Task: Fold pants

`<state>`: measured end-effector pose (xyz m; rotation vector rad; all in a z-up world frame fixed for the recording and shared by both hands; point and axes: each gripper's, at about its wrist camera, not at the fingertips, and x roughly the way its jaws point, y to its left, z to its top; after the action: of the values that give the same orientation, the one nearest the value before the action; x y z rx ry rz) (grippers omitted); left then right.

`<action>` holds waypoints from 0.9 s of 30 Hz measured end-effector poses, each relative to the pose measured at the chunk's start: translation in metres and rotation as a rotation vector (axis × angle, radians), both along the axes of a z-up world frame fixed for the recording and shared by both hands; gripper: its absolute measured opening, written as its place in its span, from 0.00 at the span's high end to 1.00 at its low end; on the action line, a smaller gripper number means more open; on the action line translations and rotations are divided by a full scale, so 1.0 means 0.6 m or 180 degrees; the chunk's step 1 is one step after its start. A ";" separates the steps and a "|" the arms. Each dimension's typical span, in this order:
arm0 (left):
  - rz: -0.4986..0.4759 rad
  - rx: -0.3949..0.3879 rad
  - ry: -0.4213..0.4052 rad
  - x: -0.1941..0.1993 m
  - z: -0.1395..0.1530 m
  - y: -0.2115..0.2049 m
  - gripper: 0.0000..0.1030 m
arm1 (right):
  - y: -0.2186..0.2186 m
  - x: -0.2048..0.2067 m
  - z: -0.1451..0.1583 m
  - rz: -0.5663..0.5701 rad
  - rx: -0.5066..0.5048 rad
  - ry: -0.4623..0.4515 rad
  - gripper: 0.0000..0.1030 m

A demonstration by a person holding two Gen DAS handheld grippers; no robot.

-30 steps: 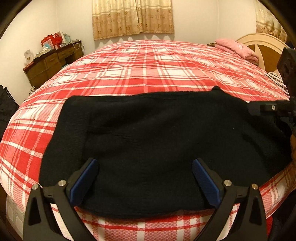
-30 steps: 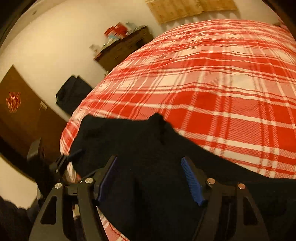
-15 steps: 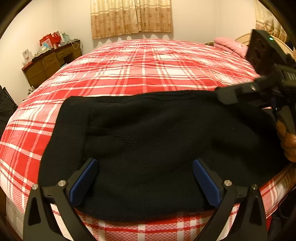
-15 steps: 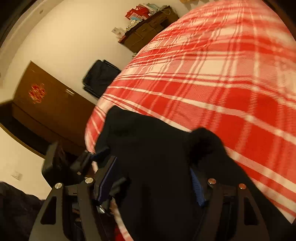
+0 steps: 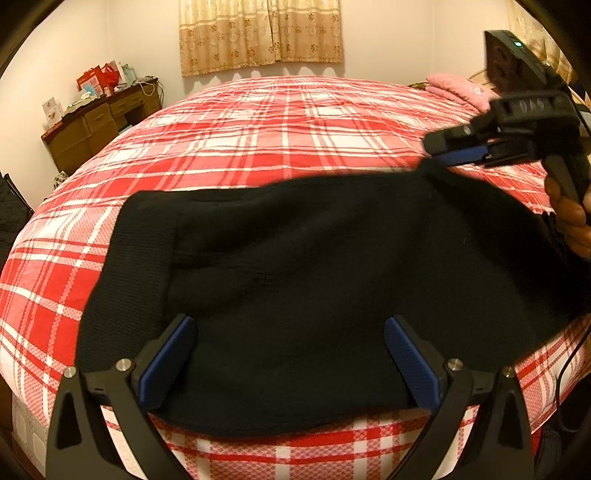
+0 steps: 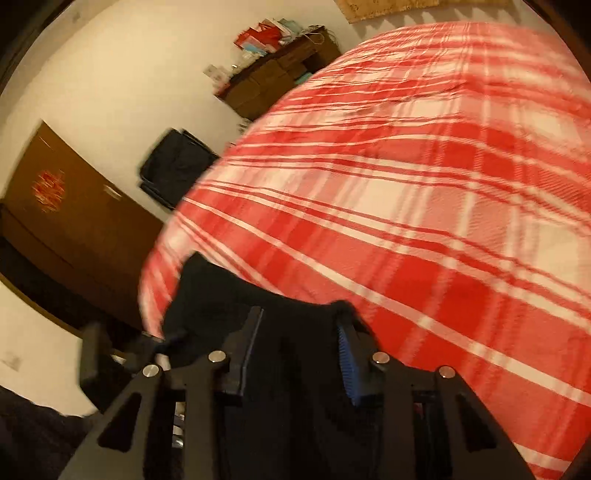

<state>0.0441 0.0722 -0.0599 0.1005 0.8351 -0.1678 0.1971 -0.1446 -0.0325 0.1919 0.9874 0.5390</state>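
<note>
Black pants (image 5: 295,251) lie spread across the near part of a red plaid bed (image 5: 288,122). My left gripper (image 5: 290,332) hovers open over their near edge, blue pads wide apart and touching nothing. In the left wrist view my right gripper (image 5: 430,146) is at the pants' far right corner, which rises off the bed up to its tips. In the right wrist view its jaws are closing, with a bunch of the black fabric (image 6: 295,387) pinched between the blue pads of the right gripper (image 6: 299,325). A hand (image 5: 569,218) holds its handle.
A brown dresser (image 5: 99,125) with red bags stands left of the bed. A pink pillow (image 5: 454,86) lies at the head, by a curtain (image 5: 258,33). A black bag (image 6: 173,170) and a brown door (image 6: 66,221) are beyond the bed's left side.
The right gripper came in from the right edge, its jaws narrowed on the pants' far right corner, and that corner lifted off the bed. The left gripper stayed put.
</note>
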 end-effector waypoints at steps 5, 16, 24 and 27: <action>-0.0002 0.0004 -0.0019 -0.001 0.000 0.001 0.00 | -0.047 -0.059 0.039 -0.0334 -0.0205 -0.0306 0.61; 0.0027 -0.0001 0.0013 0.005 0.000 0.004 0.00 | -0.021 -0.140 -0.050 -0.0372 -0.0218 0.0051 0.69; 0.0036 0.0005 -0.0008 0.007 -0.002 0.005 0.00 | -0.021 -0.116 -0.043 -0.0754 -0.0305 -0.0234 0.69; -0.0001 0.0034 -0.0019 0.001 0.005 0.010 0.00 | -0.014 -0.125 -0.031 -0.0867 -0.0358 -0.0299 0.69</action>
<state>0.0445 0.0783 -0.0566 0.1111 0.8302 -0.1632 0.1219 -0.1532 -0.0508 0.1951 0.8805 0.2405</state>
